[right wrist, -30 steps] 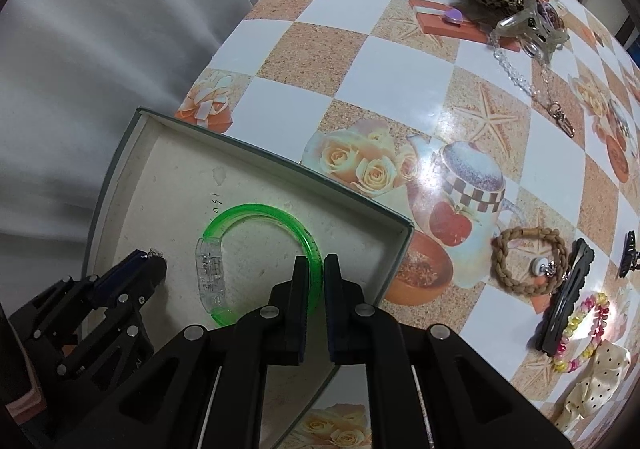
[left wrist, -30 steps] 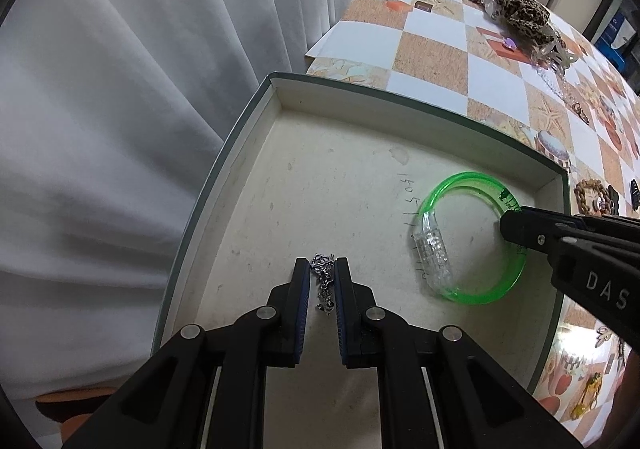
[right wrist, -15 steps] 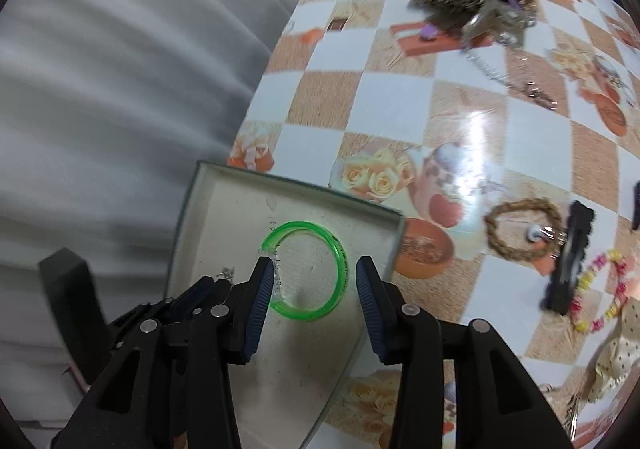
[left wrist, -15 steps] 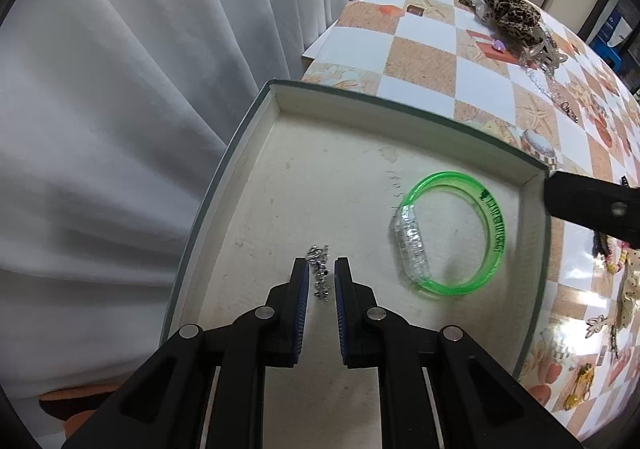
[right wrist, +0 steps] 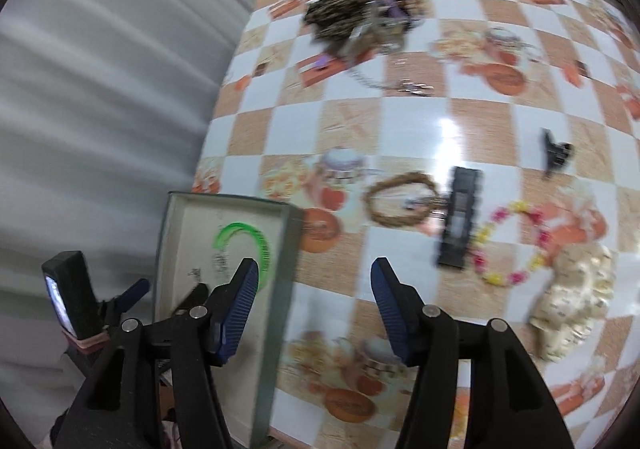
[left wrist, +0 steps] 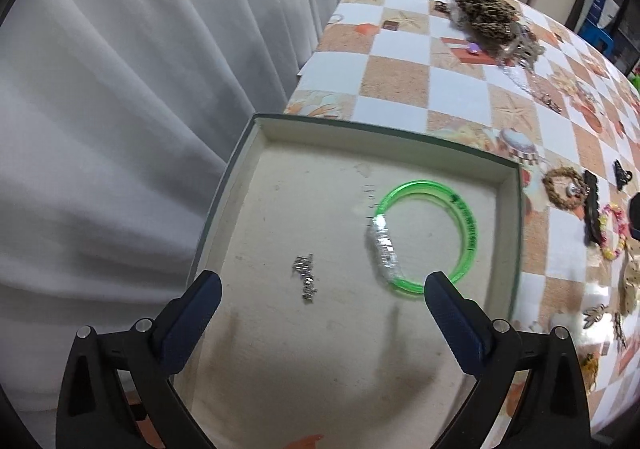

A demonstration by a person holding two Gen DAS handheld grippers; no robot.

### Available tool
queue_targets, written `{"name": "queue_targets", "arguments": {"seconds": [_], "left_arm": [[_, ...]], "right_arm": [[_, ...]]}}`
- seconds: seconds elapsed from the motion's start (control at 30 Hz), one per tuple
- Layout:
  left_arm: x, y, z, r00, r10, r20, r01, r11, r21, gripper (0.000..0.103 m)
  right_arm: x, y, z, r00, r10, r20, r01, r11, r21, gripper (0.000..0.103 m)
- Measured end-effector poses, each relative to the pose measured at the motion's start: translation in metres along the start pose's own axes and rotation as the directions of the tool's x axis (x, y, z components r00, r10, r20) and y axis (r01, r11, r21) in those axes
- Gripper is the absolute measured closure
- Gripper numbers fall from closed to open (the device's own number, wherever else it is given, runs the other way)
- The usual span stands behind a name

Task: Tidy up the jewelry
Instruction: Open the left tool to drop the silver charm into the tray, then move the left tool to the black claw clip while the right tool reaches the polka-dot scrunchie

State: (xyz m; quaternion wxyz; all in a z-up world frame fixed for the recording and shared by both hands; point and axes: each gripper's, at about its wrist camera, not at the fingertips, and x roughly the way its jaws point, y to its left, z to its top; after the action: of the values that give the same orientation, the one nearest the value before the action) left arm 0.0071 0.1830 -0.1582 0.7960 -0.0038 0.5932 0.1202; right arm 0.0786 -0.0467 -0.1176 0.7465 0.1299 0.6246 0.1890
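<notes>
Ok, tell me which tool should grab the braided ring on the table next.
Right. The right tool hangs empty over the table near the braided ring, jaws opening. The left tool is over the box.

green bangle [left wrist: 424, 237] flat in box [left wrist: 384, 133] | silver chain [left wrist: 305, 277] beside it, apart

Bright, even light from overhead throws a white glare on the glossy tablecloth [right wrist: 448, 129], while the right wrist view smears with motion blur and fisheye edges darken.

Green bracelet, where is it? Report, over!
Green bracelet lies in box beside silver chain. Both hand-held grippers opening, nothing between jaws. Nothing in the way.
</notes>
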Motion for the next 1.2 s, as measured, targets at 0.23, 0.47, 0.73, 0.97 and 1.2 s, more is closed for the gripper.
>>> {"name": "queue_targets", "arguments": {"seconds": [0.23, 0.47, 0.73, 0.97, 1.2], "left_arm": [[-0.019, -0.035, 0.013, 0.999, -0.035, 0.030, 0.033, 0.997, 0.071, 0.000], [-0.033, -0.090, 0.027, 0.995, -0.085, 0.056, 0.075, 0.985, 0.156, 0.000], [-0.030, -0.146, 0.037, 0.988, -0.149, 0.038, 0.137, 0.964, 0.230, 0.000], [-0.021, -0.174, 0.045, 0.985, -0.172, 0.014, 0.162, 0.948, 0.274, 0.000], [-0.020, -0.204, 0.057, 0.975, -0.221, 0.005, 0.209, 0.928, 0.310, 0.000]], "right_arm": [[-0.039, -0.061, -0.011, 0.996, -0.048, 0.070, 0.039, 0.992, 0.123, 0.018], [-0.074, -0.125, -0.029, 0.987, -0.102, 0.124, 0.069, 0.966, 0.250, 0.017], [-0.090, -0.183, -0.048, 0.981, -0.179, 0.074, 0.142, 0.927, 0.348, 0.017], [-0.087, -0.209, -0.058, 0.980, -0.194, 0.049, 0.161, 0.908, 0.387, 0.017], [-0.084, -0.217, -0.058, 0.980, -0.196, 0.039, 0.167, 0.910, 0.381, 0.017]]}}
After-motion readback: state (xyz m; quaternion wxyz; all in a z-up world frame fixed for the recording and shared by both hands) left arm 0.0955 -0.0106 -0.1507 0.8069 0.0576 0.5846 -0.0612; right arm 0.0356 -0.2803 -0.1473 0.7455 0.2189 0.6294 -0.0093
